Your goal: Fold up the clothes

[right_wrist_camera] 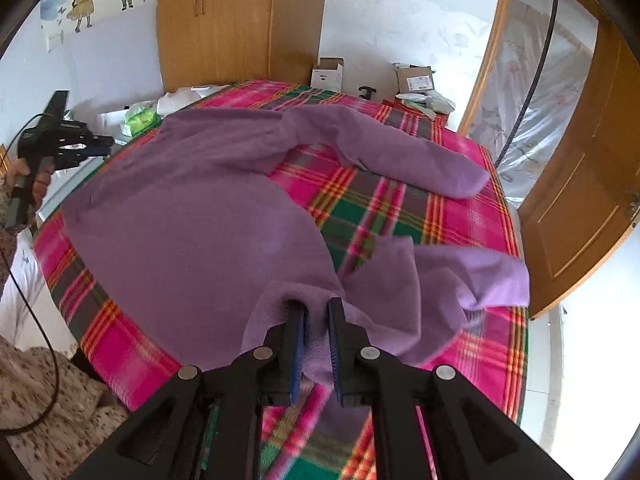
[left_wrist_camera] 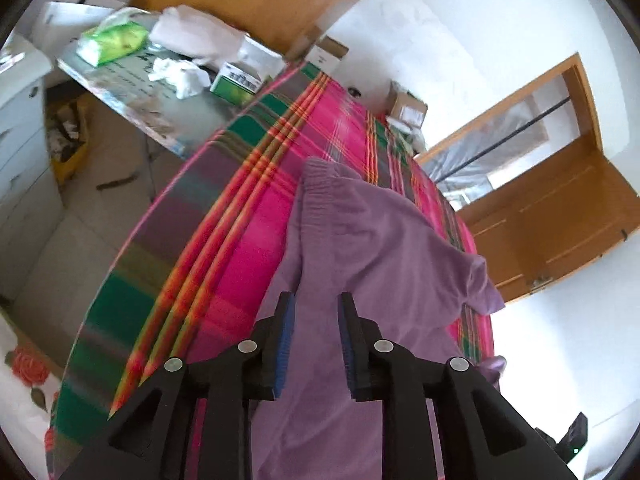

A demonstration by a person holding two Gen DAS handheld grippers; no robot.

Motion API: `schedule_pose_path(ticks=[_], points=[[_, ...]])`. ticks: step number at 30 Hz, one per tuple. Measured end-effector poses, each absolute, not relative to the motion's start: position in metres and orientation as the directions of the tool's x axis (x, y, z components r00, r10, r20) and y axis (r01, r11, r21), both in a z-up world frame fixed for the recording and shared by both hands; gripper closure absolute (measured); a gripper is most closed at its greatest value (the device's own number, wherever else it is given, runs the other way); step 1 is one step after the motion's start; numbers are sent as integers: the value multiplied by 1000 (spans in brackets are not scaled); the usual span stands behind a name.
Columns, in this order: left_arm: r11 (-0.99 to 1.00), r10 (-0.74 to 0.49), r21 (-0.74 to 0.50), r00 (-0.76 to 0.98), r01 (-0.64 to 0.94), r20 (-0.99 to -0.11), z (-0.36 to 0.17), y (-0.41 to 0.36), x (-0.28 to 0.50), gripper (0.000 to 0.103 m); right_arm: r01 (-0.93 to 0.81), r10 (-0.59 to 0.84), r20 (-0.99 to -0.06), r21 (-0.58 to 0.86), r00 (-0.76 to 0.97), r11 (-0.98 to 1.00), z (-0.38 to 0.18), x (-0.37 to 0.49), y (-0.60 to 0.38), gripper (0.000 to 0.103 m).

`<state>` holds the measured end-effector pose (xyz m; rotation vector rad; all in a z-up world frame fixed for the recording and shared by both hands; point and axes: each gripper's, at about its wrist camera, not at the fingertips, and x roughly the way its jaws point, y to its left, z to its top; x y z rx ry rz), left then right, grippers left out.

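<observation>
A purple fleece sweater [right_wrist_camera: 192, 208] lies spread on a bed with a pink and green plaid cover [right_wrist_camera: 400, 216], one sleeve [right_wrist_camera: 420, 160] stretched toward the far right. My right gripper [right_wrist_camera: 315, 303] stands over the near edge. Its jaws are only slightly apart, and a raised fold of the sweater fills the gap and wraps the left fingertip. In the left wrist view my left gripper [left_wrist_camera: 316, 300] is open above the sweater [left_wrist_camera: 360, 248] with nothing between its fingers. The right wrist view shows that left gripper [right_wrist_camera: 108, 146] out past the bed's left edge, held by a hand.
A cluttered side table [left_wrist_camera: 132, 92] with a green pack, tissues and small boxes stands by the bed's far left. Cardboard boxes [right_wrist_camera: 414, 78] sit beyond the far end. A wooden wardrobe [right_wrist_camera: 216, 20] is behind, and an open wooden door [right_wrist_camera: 580, 200] to the right.
</observation>
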<state>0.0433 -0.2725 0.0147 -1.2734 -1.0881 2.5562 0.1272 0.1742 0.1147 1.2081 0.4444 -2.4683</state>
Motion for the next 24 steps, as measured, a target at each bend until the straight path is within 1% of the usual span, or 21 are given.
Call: schedule_pose_path(ticks=[2, 3, 6, 9, 12, 14, 18, 19, 22, 24], points=[[-746, 384, -630, -632, 218, -674, 15, -272, 28, 80, 435, -99, -820, -193, -564, -880, 113, 122, 173, 87], [-748, 382, -625, -627, 221, -679, 14, -273, 21, 77, 430, -63, -825, -226, -562, -874, 113, 121, 173, 86], [-754, 374, -615, -621, 229, -689, 14, -279, 4, 76, 426, -15, -848, -251, -530, -869, 116, 118, 183, 85], [-744, 377, -625, -624, 236, -684, 14, -287, -12, 76, 415, 35, -849, -294, -528, -861, 123, 114, 188, 82], [-737, 376, -630, -626, 244, -683, 15, -293, -31, 76, 423, -8, -829, -277, -559, -863, 136, 99, 183, 82], [-729, 380, -636, -622, 255, -685, 14, -296, -44, 76, 439, -55, -814, -253, -578, -862, 141, 80, 172, 78], [-709, 389, -648, -613, 278, -688, 8, -299, -66, 76, 484, -131, -806, -208, -577, -850, 145, 42, 146, 77], [-710, 388, -647, -612, 278, -689, 8, -299, -70, 76, 496, -134, -813, -206, -567, -844, 144, 39, 144, 77], [-712, 390, -644, -605, 280, -694, 5, -301, -80, 76, 513, -82, -841, -247, -535, -822, 136, 37, 143, 77], [-713, 391, -640, -594, 287, -703, 1, -303, -87, 76, 502, -11, -863, -284, -506, -817, 129, 37, 152, 77]])
